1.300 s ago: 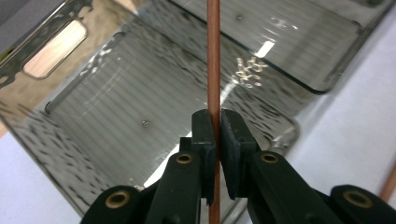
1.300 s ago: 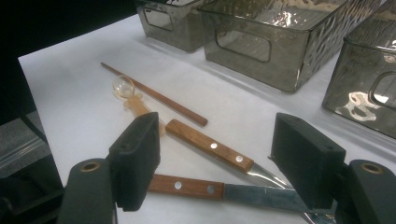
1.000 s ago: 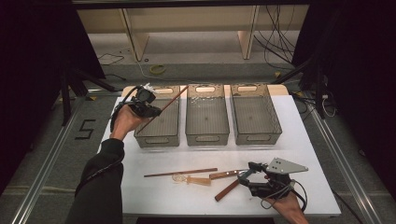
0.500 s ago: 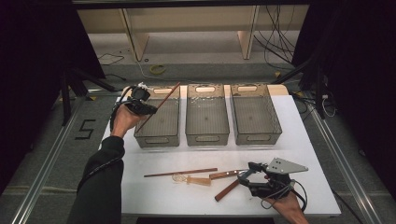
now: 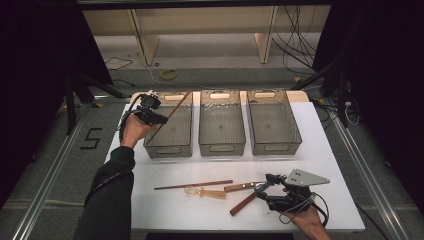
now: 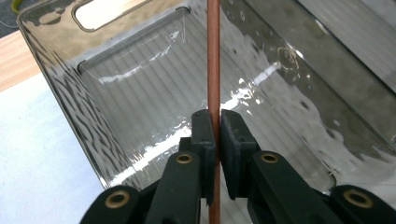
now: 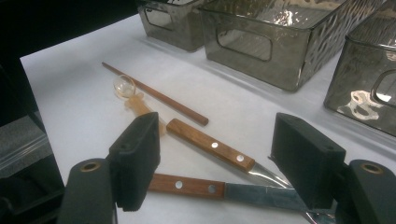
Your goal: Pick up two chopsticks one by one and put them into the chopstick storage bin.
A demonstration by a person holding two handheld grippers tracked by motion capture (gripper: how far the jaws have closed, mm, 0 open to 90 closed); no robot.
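Observation:
My left gripper [image 5: 158, 118] is shut on a thin brown stick [image 5: 173, 111], which slants over the left smoke-grey bin [image 5: 167, 148]. In the left gripper view the pads [image 6: 203, 128] pinch the stick [image 6: 213, 56], with the bin's ribbed bottom [image 6: 154, 93] below. My right gripper [image 5: 264, 188] rests open at the table's front right. Between its jaws [image 7: 217, 125] lie two wooden-handled utensils, one [image 7: 211, 145] over the other [image 7: 186, 185]. A second brown stick [image 5: 193, 185] and a clear plastic spoon [image 5: 199, 191] lie to their left.
A middle bin [image 5: 221, 146] and a right bin [image 5: 274, 143] stand in a row with the left one on the white table [image 5: 325, 155]. Wooden shelving and cables lie beyond the far edge. Dark floor surrounds the table.
My left hand has sunk a little with the stick over the left bin, and the stick's upper end has drifted left. The right gripper has not moved.

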